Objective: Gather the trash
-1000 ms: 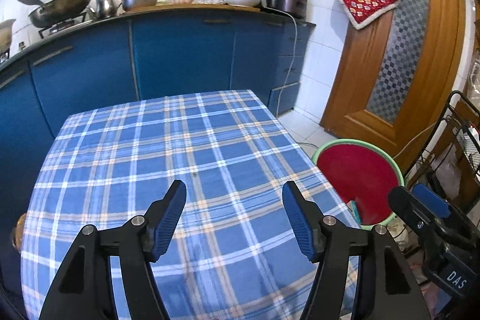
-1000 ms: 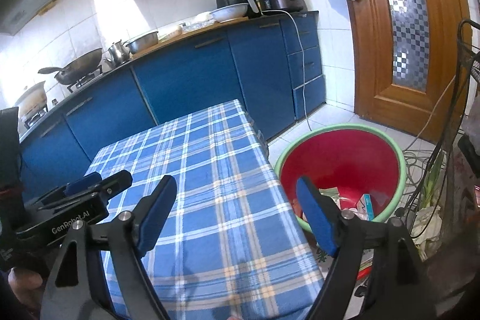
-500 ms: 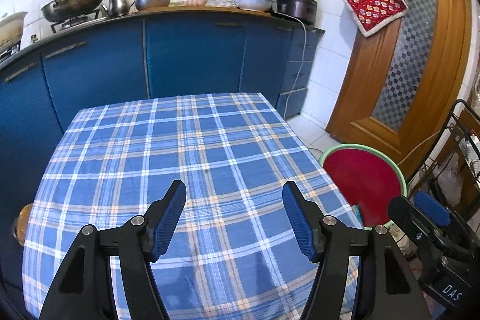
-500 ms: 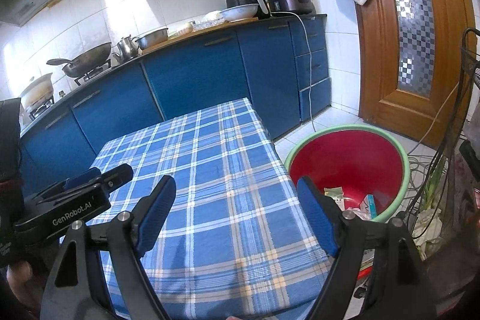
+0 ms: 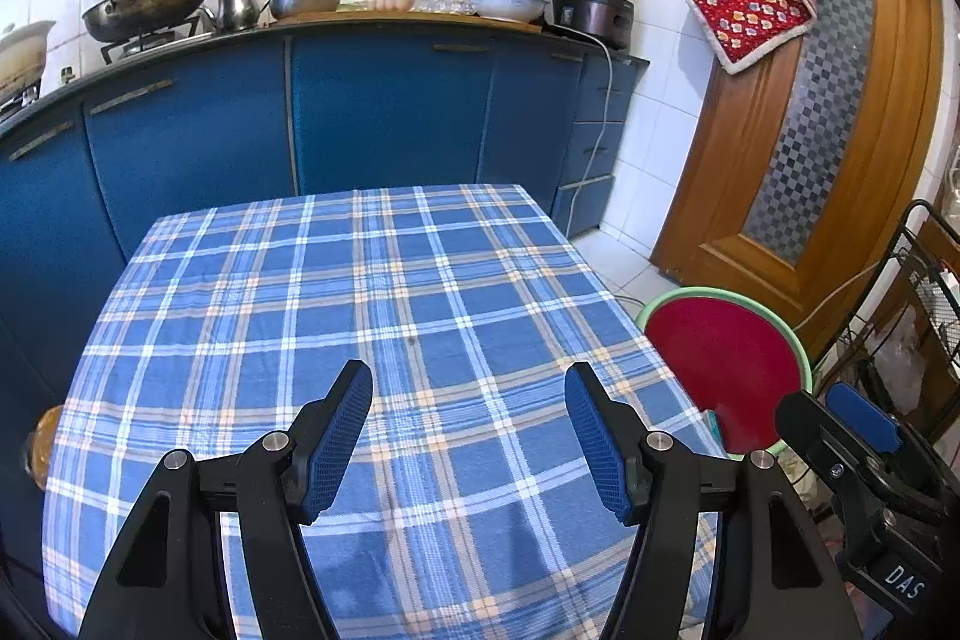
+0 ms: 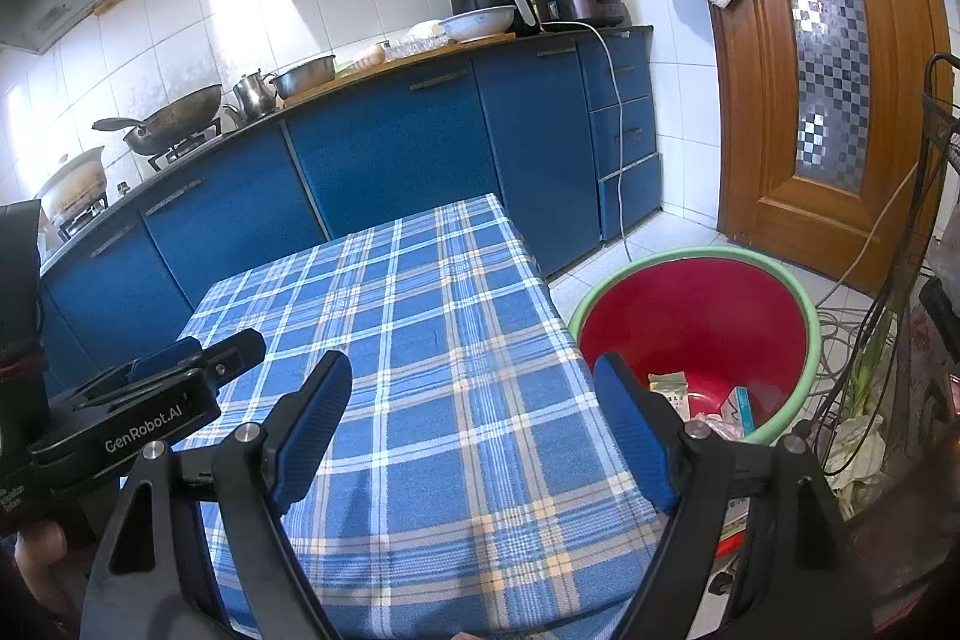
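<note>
Apparently the collecting is finished: both the left gripper and right gripper gape empty over a checked tablecloth, trash lying in the red bin at lower right, so next needs only withdrawal.

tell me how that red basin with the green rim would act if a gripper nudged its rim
The red basin looks like thin plastic holding only a few small cartons, so it is probably light and would likely slide on the tiled floor. Its wide, low shape suggests it would skid rather than tip.
</note>
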